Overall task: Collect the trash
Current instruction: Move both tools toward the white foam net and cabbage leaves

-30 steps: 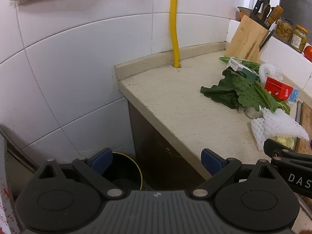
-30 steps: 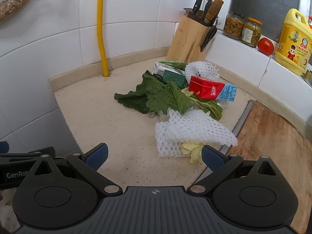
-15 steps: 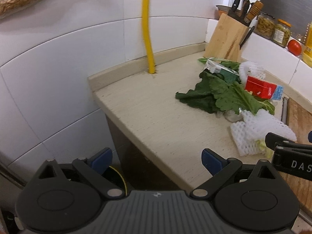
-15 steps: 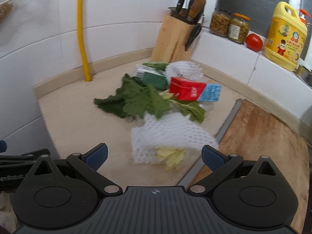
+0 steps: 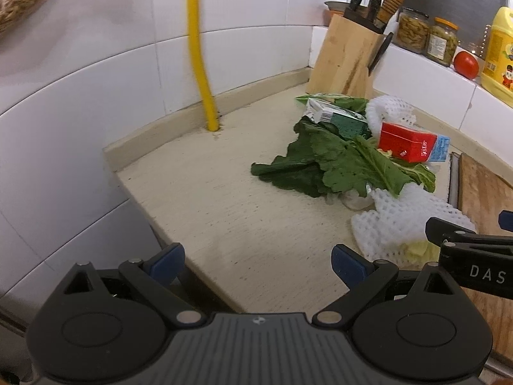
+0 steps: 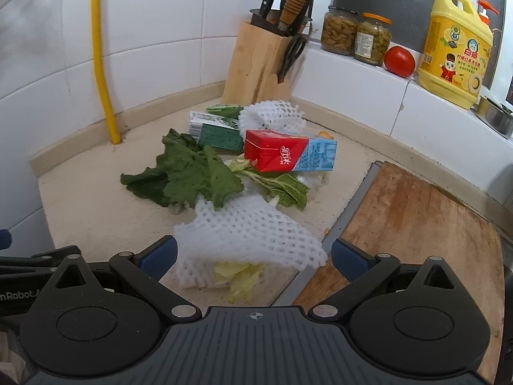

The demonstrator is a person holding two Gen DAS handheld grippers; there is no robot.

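Trash is piled on the beige counter (image 5: 224,199): dark green leaves (image 6: 189,176), a red and blue carton (image 6: 288,155), a green and white carton (image 6: 214,131), a far white foam net (image 6: 271,117) and a near white foam net (image 6: 247,234) lying over pale cabbage scraps (image 6: 242,276). My right gripper (image 6: 253,255) is open, its blue pads on either side of the near net's front edge. My left gripper (image 5: 258,261) is open over the counter's front left corner, left of the pile, nothing between its fingers. The right gripper's finger (image 5: 465,240) shows at the left wrist view's right edge.
A wooden cutting board (image 6: 416,224) lies right of the pile. A knife block (image 6: 259,61) stands in the back corner beside a yellow pipe (image 6: 102,64). Two jars (image 6: 356,35), a tomato (image 6: 399,61) and a yellow detergent bottle (image 6: 455,48) line the ledge.
Both grippers have risen and swung right toward the pile. The bin below the counter has left the left wrist view. The near foam net now lies close between the right gripper's fingers.
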